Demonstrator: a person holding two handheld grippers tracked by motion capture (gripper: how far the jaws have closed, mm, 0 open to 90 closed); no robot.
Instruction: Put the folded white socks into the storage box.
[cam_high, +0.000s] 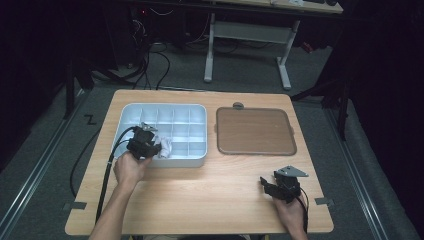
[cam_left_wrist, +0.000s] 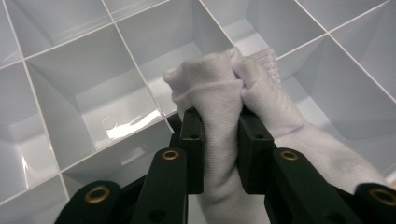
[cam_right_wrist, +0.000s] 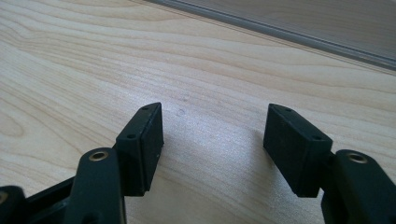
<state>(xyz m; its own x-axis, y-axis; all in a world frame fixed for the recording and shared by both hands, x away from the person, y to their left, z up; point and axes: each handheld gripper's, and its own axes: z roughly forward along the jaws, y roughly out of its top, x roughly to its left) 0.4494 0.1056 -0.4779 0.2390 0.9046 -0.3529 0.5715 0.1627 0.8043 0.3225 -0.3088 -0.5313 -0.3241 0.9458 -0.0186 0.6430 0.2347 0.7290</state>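
On the desk (cam_high: 200, 195), at about nine o'clock, sits a white compartment tray (cam_high: 150, 112) split into a grid of small cells. Over its near edge the left hand-held gripper (cam_high: 156, 148) is clenched on a bunched white cloth (cam_high: 165, 148); in the left gripper view the two black pads press the cloth (cam_left_wrist: 219, 116) from both sides, its crumpled top rising above a cell divider of the tray (cam_left_wrist: 93, 65). At about two o'clock a brown flat tray (cam_high: 255, 131) lies just beside the white one. At about five o'clock the right hand-held gripper (cam_high: 266, 186) rests low over bare wood, jaws released and spread apart with nothing between them (cam_right_wrist: 212, 135).
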